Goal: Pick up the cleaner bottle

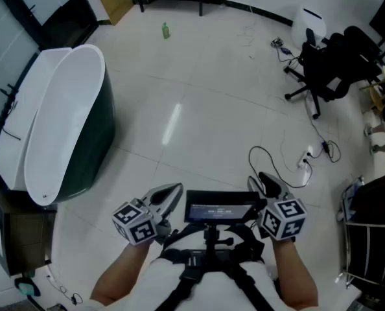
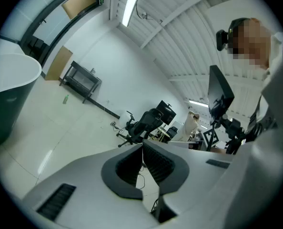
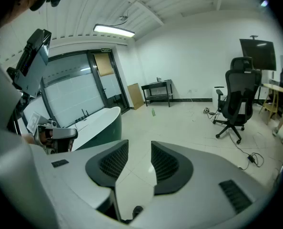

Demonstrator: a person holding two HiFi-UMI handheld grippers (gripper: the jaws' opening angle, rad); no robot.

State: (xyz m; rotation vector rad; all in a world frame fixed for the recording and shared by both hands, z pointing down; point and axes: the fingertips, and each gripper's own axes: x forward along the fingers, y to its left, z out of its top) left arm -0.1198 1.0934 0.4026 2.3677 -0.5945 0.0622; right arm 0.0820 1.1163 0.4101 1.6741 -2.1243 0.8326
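I see a green bottle (image 1: 165,30), a glossy white floor (image 1: 199,109), a white tub (image 1: 63,109) with dark green sides, and a black chair (image 1: 332,63).

Small green cleaner bottle (image 1: 165,30) upright on white floor (image 1: 199,109) (standing alone)

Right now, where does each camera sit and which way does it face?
Head view: on the person's head, looking steeply down at the floor; shows both forearms, the left gripper, the right gripper and a chest-mounted screen.
Left gripper view: on the left gripper, facing across the room toward the office chair; shows its jaws together.
Right gripper view: on the right gripper, facing the bathtub; shows its jaws apart, nothing between.
Shared: all three show the green bottle far off on the floor.
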